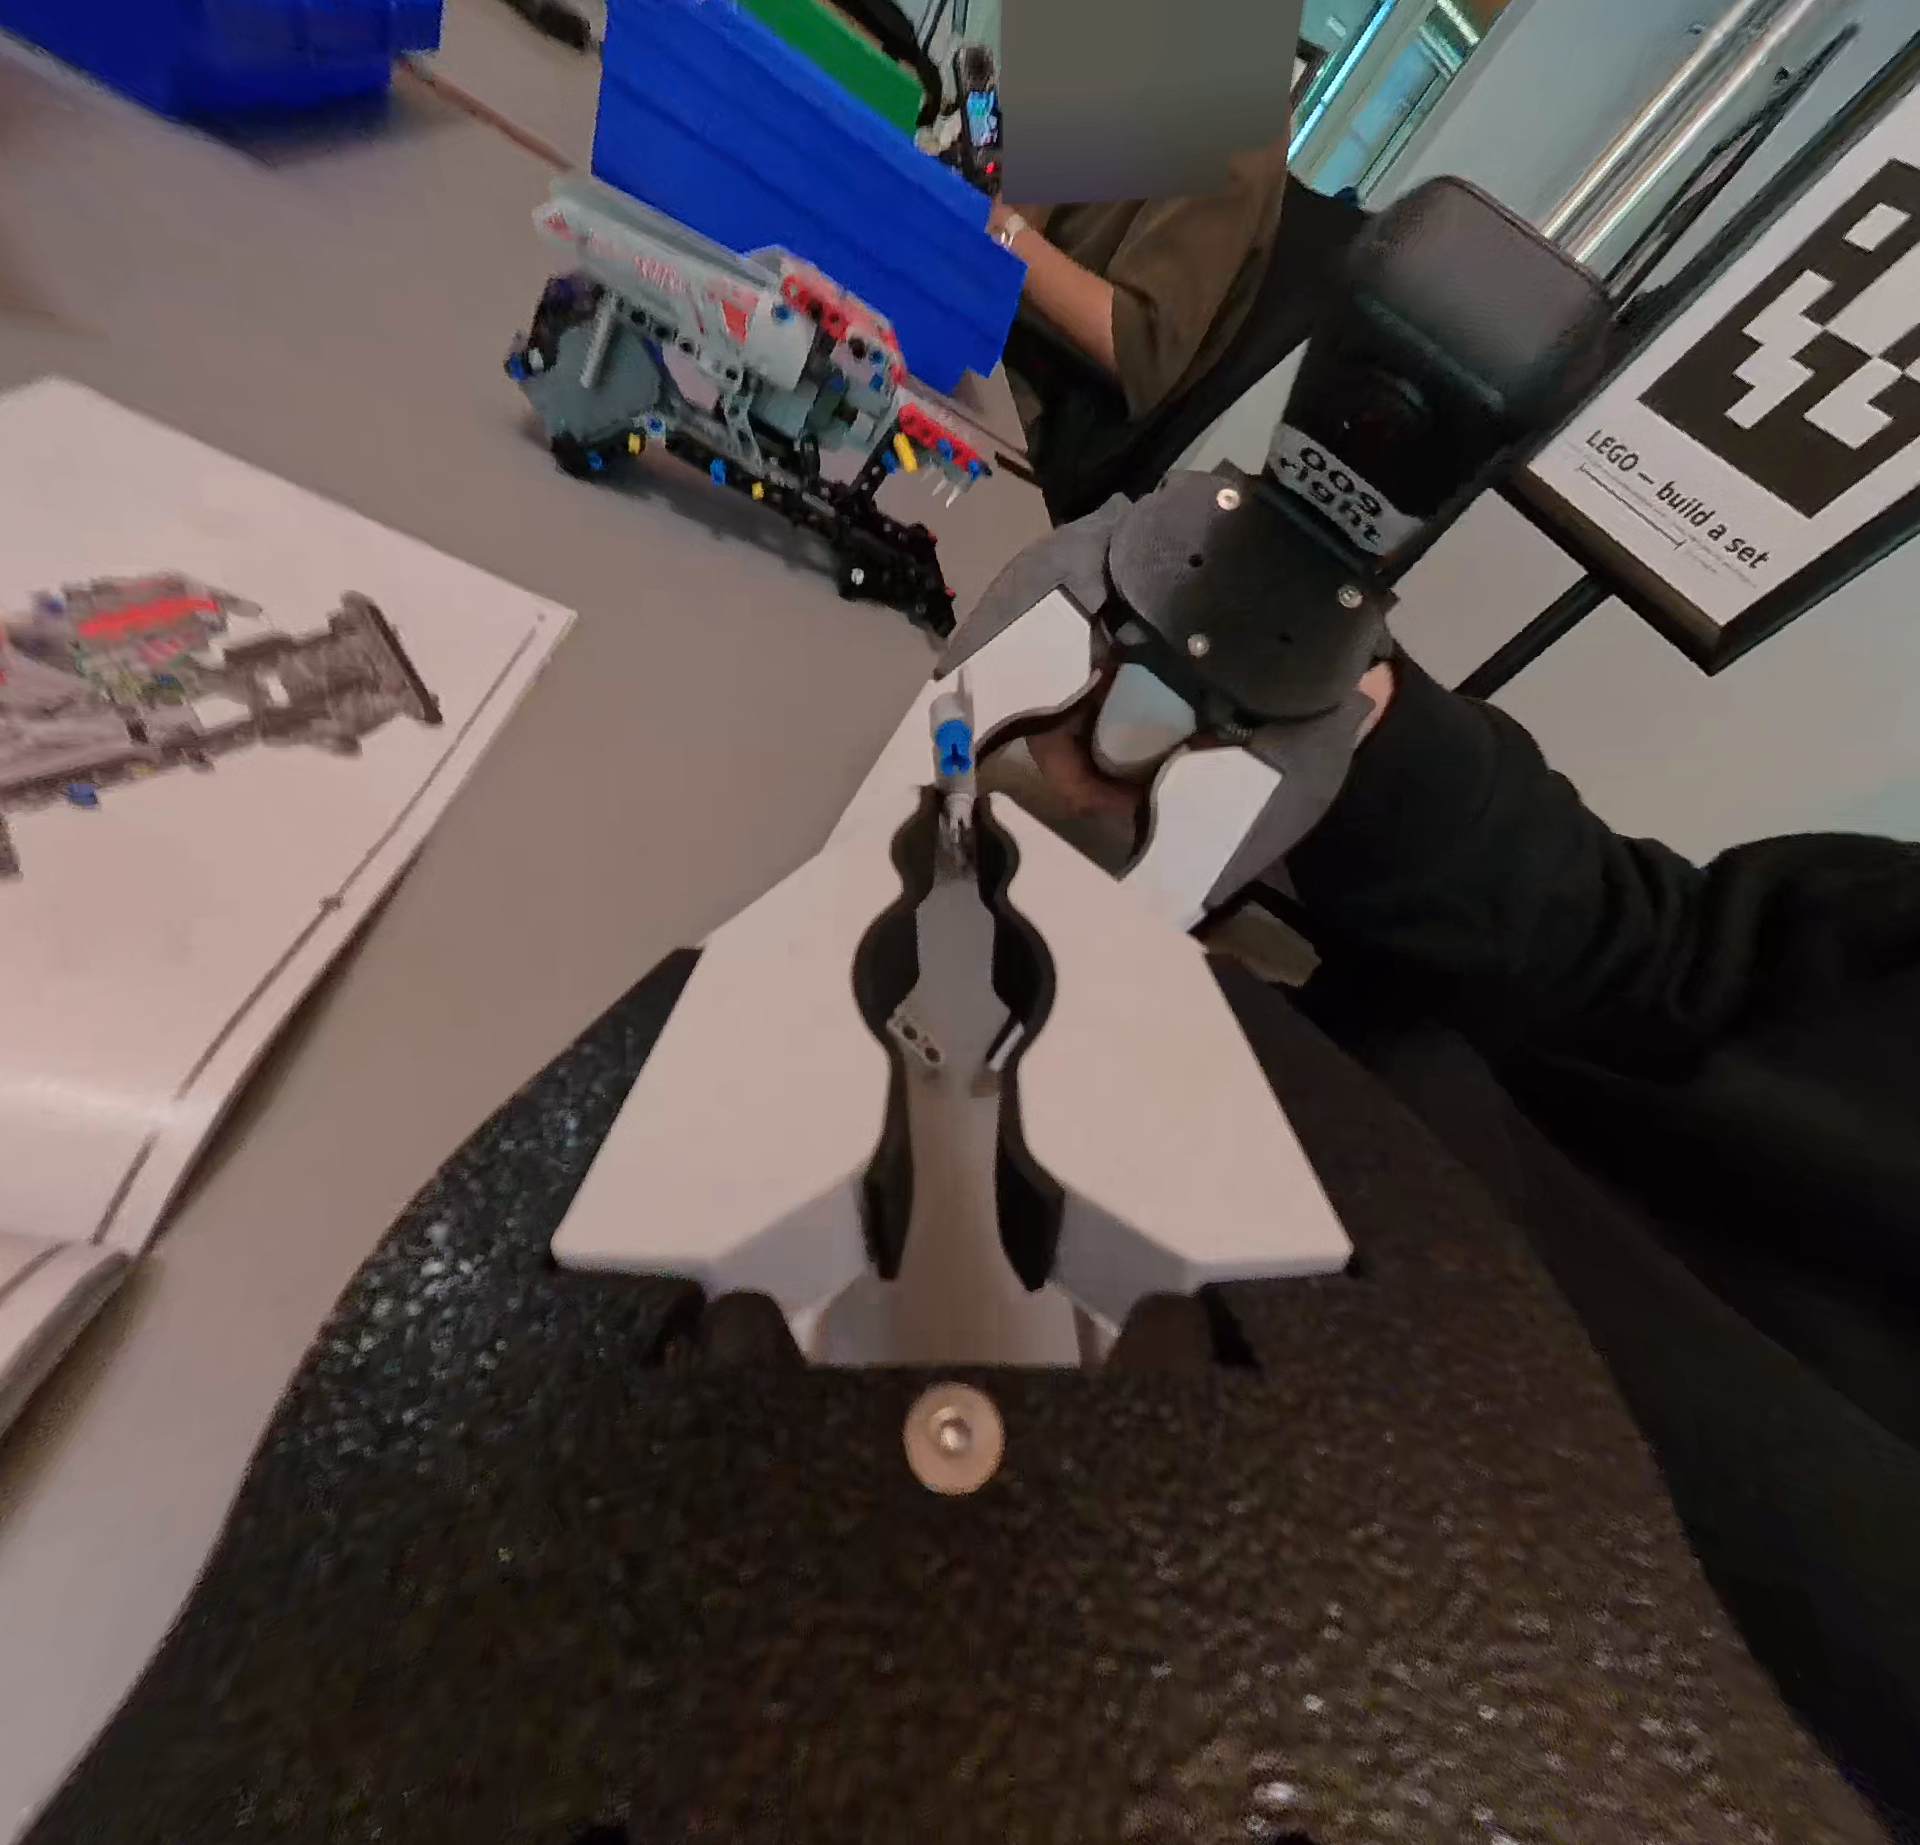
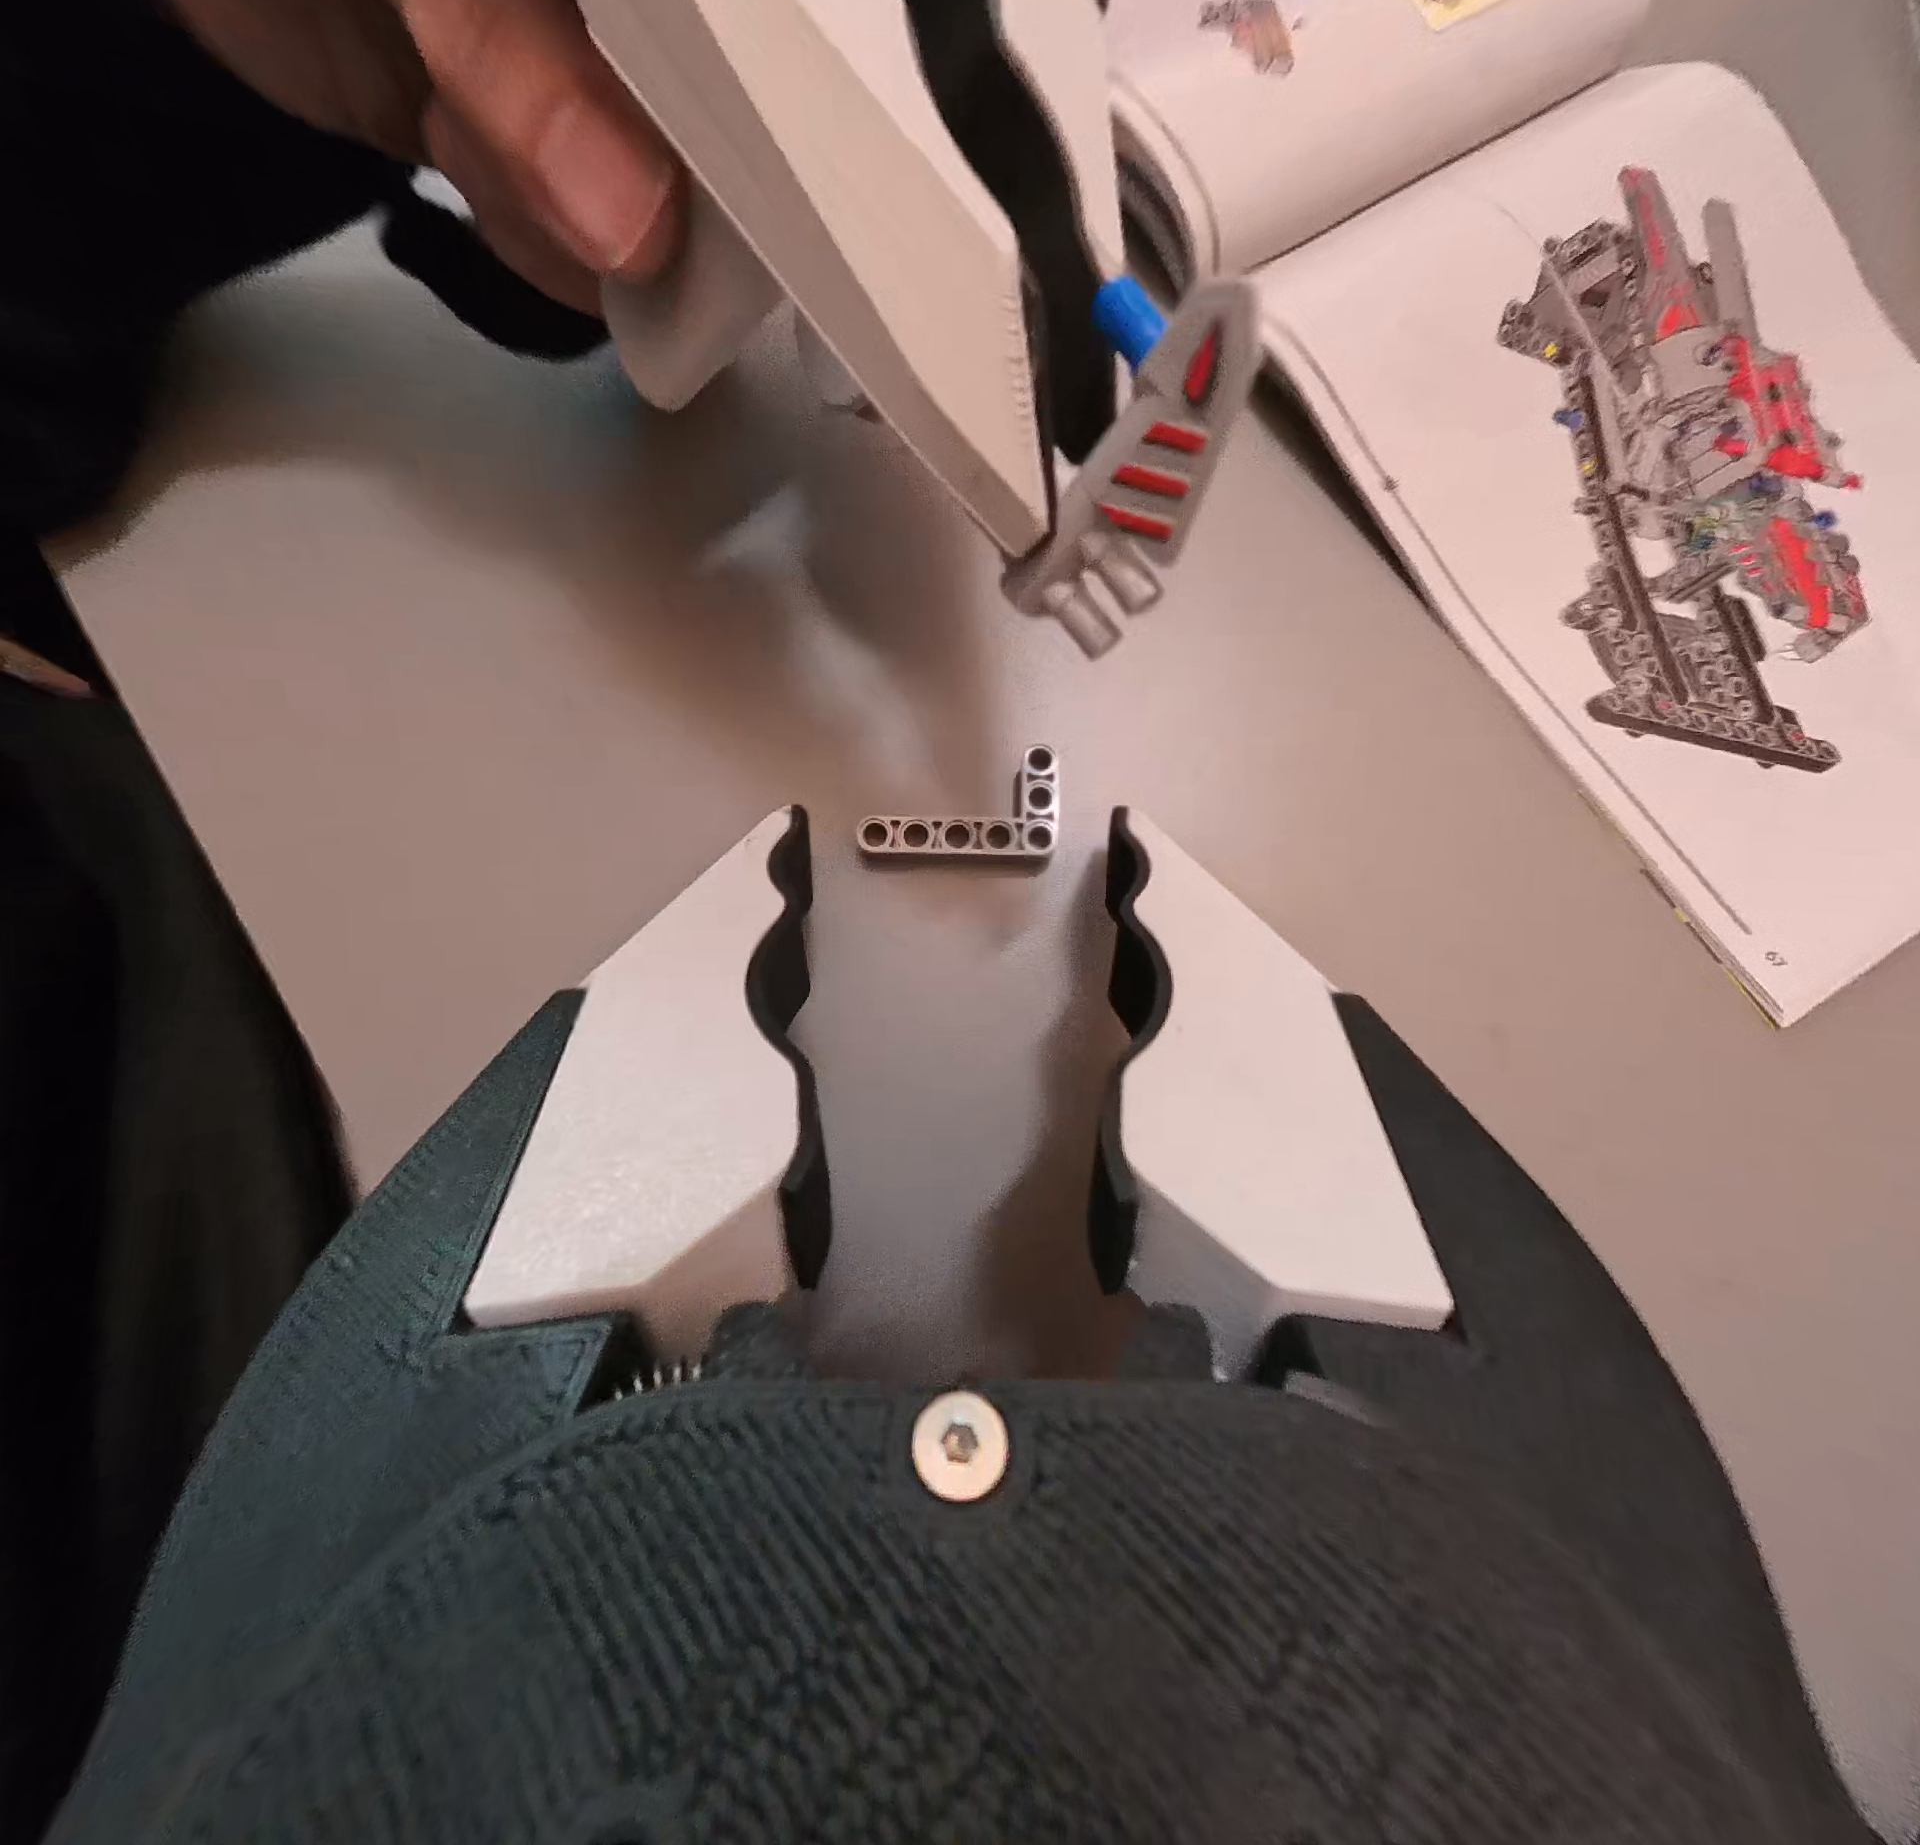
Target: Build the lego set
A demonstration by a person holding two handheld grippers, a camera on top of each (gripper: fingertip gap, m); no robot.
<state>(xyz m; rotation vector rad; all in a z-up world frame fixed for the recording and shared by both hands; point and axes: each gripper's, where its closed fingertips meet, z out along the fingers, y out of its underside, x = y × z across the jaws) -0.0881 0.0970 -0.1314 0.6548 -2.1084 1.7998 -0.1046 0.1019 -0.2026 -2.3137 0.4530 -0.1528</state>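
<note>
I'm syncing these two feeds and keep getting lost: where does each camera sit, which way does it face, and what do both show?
Left wrist view: on the left gripper, looking along the table toward the built model; its jaws pinch a grey panel piece; the right gripper and a dark sleeve show.
Right wrist view: on the right gripper, looking down at an L-shaped beam; jaws open; a thumb shows.
Shared: panel piece, instruction booklet, beam.

Bare table (image 2: 520, 756) around L-shaped beam (image 2: 961, 821); instruction booklet (image 2: 1455, 548) crowding the side.
</note>
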